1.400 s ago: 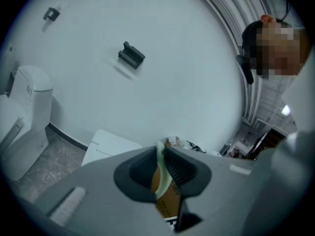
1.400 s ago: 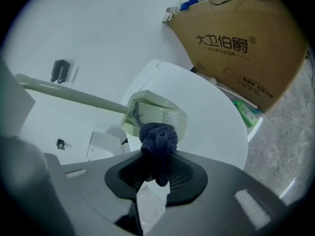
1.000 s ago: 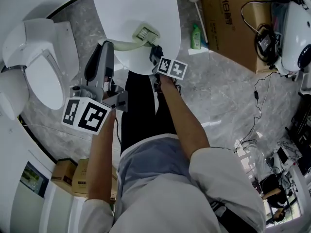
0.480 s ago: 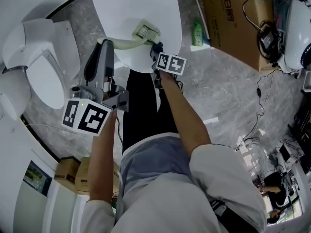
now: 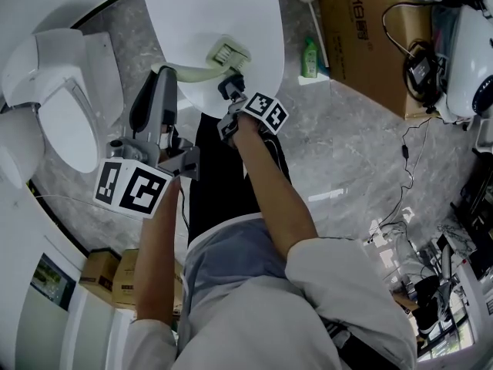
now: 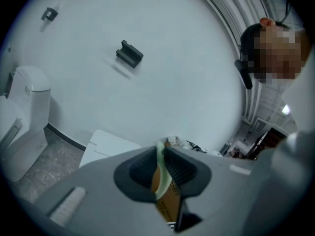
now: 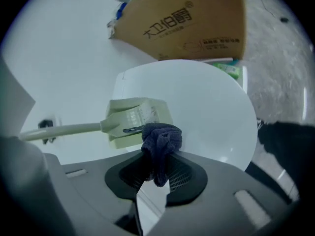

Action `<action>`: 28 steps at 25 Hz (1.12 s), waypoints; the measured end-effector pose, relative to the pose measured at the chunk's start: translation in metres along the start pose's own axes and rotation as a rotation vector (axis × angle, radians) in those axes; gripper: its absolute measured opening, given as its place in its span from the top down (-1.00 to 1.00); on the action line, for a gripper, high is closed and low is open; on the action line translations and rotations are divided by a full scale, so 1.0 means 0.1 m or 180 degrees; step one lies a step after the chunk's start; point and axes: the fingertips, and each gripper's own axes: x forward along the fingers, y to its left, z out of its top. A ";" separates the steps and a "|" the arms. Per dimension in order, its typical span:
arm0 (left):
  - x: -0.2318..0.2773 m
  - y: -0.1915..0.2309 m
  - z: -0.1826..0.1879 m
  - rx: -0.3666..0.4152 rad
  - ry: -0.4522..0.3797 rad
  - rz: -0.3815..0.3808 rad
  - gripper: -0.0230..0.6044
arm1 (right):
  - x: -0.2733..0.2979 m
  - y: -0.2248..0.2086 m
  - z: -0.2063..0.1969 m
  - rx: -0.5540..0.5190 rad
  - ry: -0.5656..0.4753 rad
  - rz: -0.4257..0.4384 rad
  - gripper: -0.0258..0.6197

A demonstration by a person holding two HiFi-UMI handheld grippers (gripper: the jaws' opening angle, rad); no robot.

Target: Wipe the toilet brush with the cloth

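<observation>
**Brush steadied, cloth at its head**

The left tool (image 5: 164, 75) clamps the toilet brush (image 5: 229, 52) by its handle, steadying it over the white table (image 5: 223, 6). The right tool (image 7: 158, 168), clenched on the dark cloth (image 7: 161, 137), sets it at the brush head for wiping.

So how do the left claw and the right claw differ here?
The left claw is shut on the thin, pale green handle of the toilet brush. The right claw is shut on a bunched dark cloth. The left claw grips at the handle end, while the right claw sits by the brush head over the white table. Both are gripping something.
</observation>
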 end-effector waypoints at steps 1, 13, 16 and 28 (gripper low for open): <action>0.01 -0.01 0.00 -0.0003 -0.0007 0.0001 0.93 | 0.02 0.04 -0.01 0.0236 -0.0047 0.0127 0.66; -0.02 0.00 -0.02 0.0035 0.0070 0.0021 0.93 | 0.40 0.39 -0.21 0.2094 -0.0598 0.1114 0.67; -0.04 0.02 -0.03 0.0051 0.0086 0.0019 0.93 | 0.38 0.46 -0.22 0.2210 -0.0697 0.1262 0.68; -0.07 0.04 -0.02 0.0028 0.0056 0.0006 0.93 | 0.03 0.61 -0.27 0.1694 -0.0476 0.1511 0.68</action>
